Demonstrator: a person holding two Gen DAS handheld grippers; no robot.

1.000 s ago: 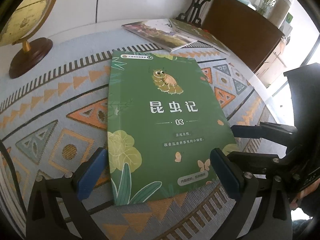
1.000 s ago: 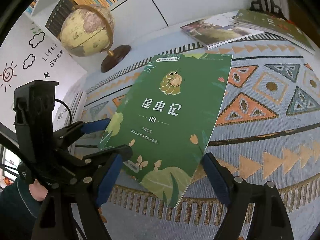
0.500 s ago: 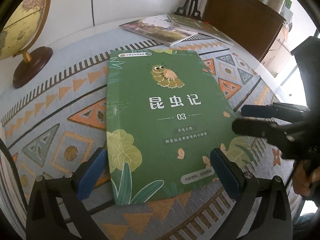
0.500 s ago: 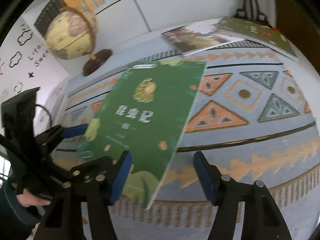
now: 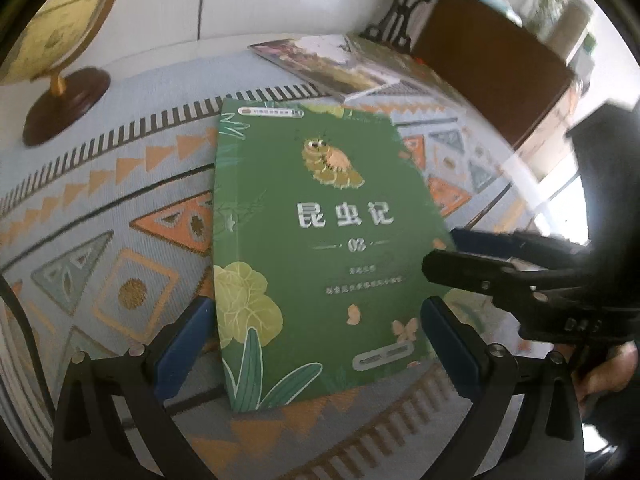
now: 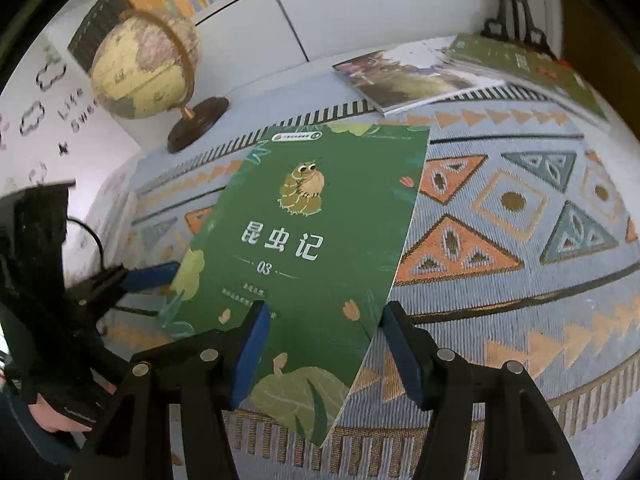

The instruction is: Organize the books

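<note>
A green book [image 5: 320,240] with a caterpillar on its cover lies flat on the patterned tablecloth [image 5: 120,240]. My left gripper [image 5: 318,340] is open wide, its blue pads on either side of the book's near end without touching it. My right gripper [image 6: 326,352] is open and straddles the book's [image 6: 304,240] right edge, with its left pad over the cover and its right pad over the cloth. In the left wrist view the right gripper [image 5: 440,252] reaches in from the right. A left finger [image 6: 148,274] shows by the book's left edge.
A globe [image 6: 144,64] on a dark wooden base stands at the back left. Two more books [image 6: 404,76] [image 6: 532,68] lie at the table's far side beside a black metal stand [image 6: 512,12]. A brown cabinet [image 5: 492,68] stands beyond the right edge. A hand [image 6: 52,416] holds the left gripper.
My right gripper's jaws have narrowed, and it has shifted so that its left pad now lies over the cover. The left gripper and the book have stayed put.
</note>
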